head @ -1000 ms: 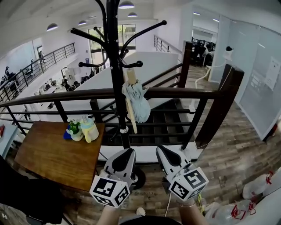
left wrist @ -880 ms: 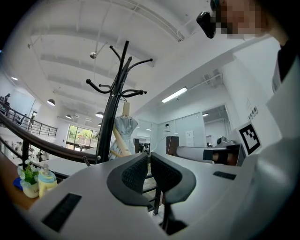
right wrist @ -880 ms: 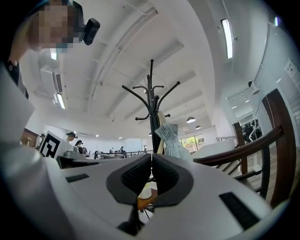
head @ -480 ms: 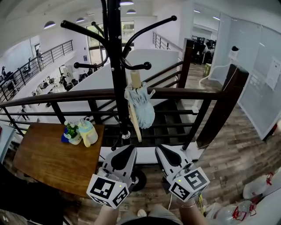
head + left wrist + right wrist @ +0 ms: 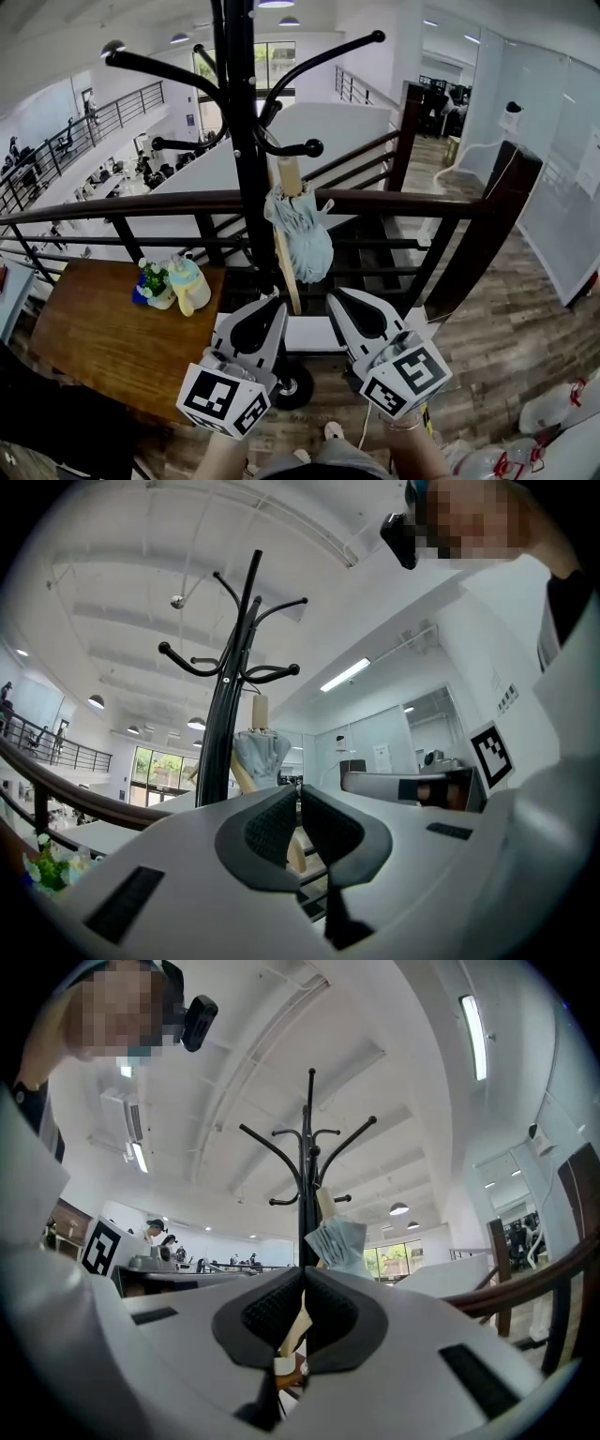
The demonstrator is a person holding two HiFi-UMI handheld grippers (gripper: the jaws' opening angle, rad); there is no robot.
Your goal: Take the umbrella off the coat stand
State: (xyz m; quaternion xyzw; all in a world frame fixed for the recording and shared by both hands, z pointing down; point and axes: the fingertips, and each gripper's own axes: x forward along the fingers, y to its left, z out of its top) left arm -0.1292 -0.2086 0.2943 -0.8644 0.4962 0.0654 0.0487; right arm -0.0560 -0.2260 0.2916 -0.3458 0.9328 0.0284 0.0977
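Observation:
A folded pale blue umbrella point(image 5: 302, 228) with a wooden shaft hangs from a hook of the black coat stand point(image 5: 246, 169). My left gripper point(image 5: 272, 303) is shut and empty, just below and left of the shaft's lower end. Shut and empty too, my right gripper point(image 5: 336, 298) sits just below and right of it. Neither touches the umbrella. The left gripper view has the umbrella point(image 5: 261, 757) beyond the closed jaw tips point(image 5: 298, 792), beside the stand point(image 5: 225, 724). In the right gripper view the umbrella point(image 5: 337, 1239) hangs above the closed tips point(image 5: 304, 1274), by the stand point(image 5: 307, 1176).
A dark wooden railing point(image 5: 394, 202) runs behind the stand, over a stairwell. At lower left is a wooden table point(image 5: 94, 337) bearing a small plant and a pale jug point(image 5: 190, 284). The stand's round base point(image 5: 292, 384) is on the wooden floor. Plastic bags point(image 5: 553, 436) lie at bottom right.
Both grippers have moved up and forward, closer to the umbrella's lower end. The stand and umbrella look nearer. Both stay shut.

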